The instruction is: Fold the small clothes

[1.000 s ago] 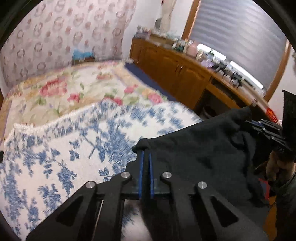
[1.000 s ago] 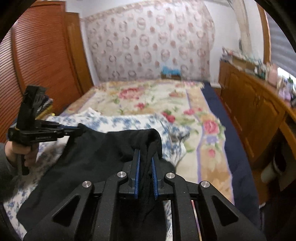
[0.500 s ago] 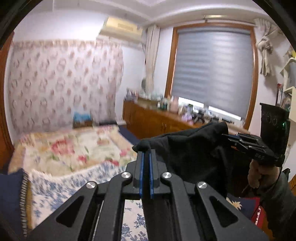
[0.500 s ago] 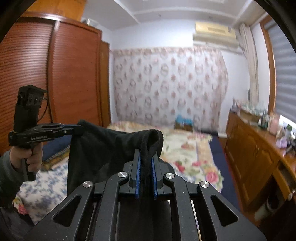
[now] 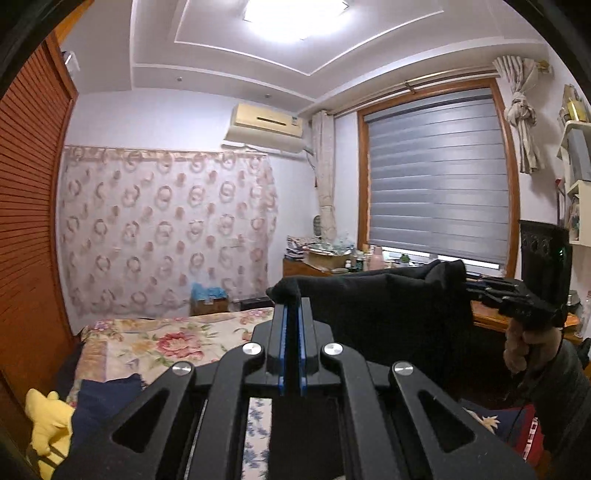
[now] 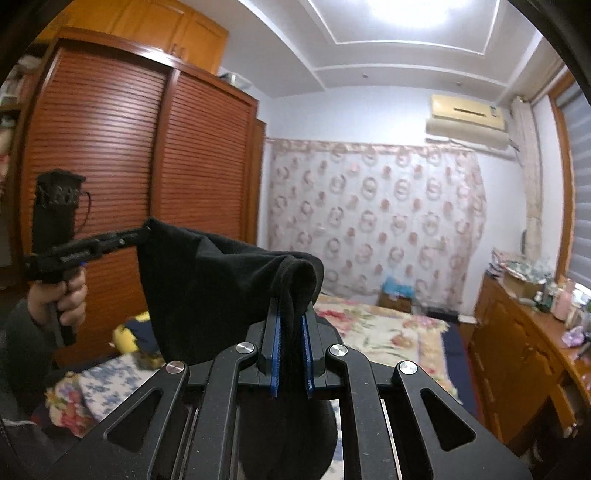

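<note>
The black garment (image 5: 388, 314) hangs stretched above the bed (image 5: 155, 339) between our left hand-held gripper (image 5: 291, 317), pinching one corner, and right hand-held gripper (image 6: 291, 325) at 3 o'clock, pinching the other.

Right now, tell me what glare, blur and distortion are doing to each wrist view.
Left wrist view: the ceiling light blows out white; fisheye curves the wardrobe; the black garment reads as shadow with little fold detail. Right wrist view: the same light glares at the top edge; the bed and dresser look soft, while the right claw stays sharp.
</note>
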### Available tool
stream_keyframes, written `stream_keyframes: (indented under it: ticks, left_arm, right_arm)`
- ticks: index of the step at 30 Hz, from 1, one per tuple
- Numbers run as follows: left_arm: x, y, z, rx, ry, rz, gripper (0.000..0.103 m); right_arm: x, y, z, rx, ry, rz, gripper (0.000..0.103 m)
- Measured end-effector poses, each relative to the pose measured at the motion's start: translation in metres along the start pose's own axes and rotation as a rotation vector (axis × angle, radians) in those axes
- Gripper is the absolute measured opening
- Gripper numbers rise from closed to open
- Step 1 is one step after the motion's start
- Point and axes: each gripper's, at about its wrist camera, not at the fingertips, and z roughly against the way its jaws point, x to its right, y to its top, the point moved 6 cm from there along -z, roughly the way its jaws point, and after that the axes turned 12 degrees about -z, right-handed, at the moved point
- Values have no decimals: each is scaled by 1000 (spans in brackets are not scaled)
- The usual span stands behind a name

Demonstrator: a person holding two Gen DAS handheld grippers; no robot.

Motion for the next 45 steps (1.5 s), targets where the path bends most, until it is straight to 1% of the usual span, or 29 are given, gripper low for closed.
stream_keyframes:
  ticks: [2,4,5,7,9,11,14,16,19,22,26,28,30,33,35,36,37,39,41,43,45]
  left_arm:
    - [-14,-8,-2,-17,13,13,2]
    - [-28,-19,-14,-43,26,21,2]
    - [-28,-23,-20,-55,31,21,2]
    - [-39,-47,-48,-120,40,24,2]
    - [-45,-76,-80,-188,46,26,2]
    - [-57,-120,-118,-268,49,45,2]
    - [-57,-168,-155,-348,50,52,2]
    - [-48,-183,-165,-382,52,59,2]
    - [-38,-191,-160,-385,42,67,2]
    - [-22,-189,-137,-377,38,50,2]
    - [-2,-197,-91,-366,18,38,2]
    - [6,-207,-71,-367,3,53,2]
    - [18,-222,-53,-400,-12,58,2]
    - [33,-242,-38,-452,-41,68,2]
    - [42,-257,-31,-491,-54,85,2]
    - [47,-266,-27,-513,-74,97,2]
    - [50,-271,-23,-526,-84,100,5]
    - [53,-277,-15,-542,-82,91,11]
    - [56,-279,-4,-544,-76,81,27]
    - [54,-277,4,-540,-64,80,29]
    - [49,-273,6,-535,-54,88,30]
  right_arm:
    - [-9,2,-3,-10,19,5,7]
    - [-11,1,-16,-33,18,7,7]
    - [-10,-3,-25,-48,19,6,7]
    - [0,-14,-53,-95,11,2,7]
    - [17,-33,-87,-158,-6,-20,7]
    - [34,-61,-123,-214,-18,-25,7]
    - [62,-111,-172,-310,-63,-42,7]
    - [75,-139,-194,-351,-86,-49,7]
    - [85,-159,-208,-376,-93,-78,7]
    - [78,-160,-195,-361,-63,-88,7]
    - [58,-164,-158,-350,-18,-95,7]
    - [44,-172,-137,-354,-4,-96,7]
    - [33,-185,-119,-367,9,-111,7]
    - [19,-211,-96,-393,29,-144,7]
    - [13,-232,-91,-435,19,-166,8]
    - [11,-242,-91,-461,0,-173,9]
    - [11,-251,-89,-484,-25,-176,9]
    - [12,-263,-83,-493,-37,-191,12]
    - [15,-272,-75,-512,-45,-209,16]
    - [16,-274,-67,-522,-67,-197,19]
    - [15,-271,-58,-513,-73,-187,21]
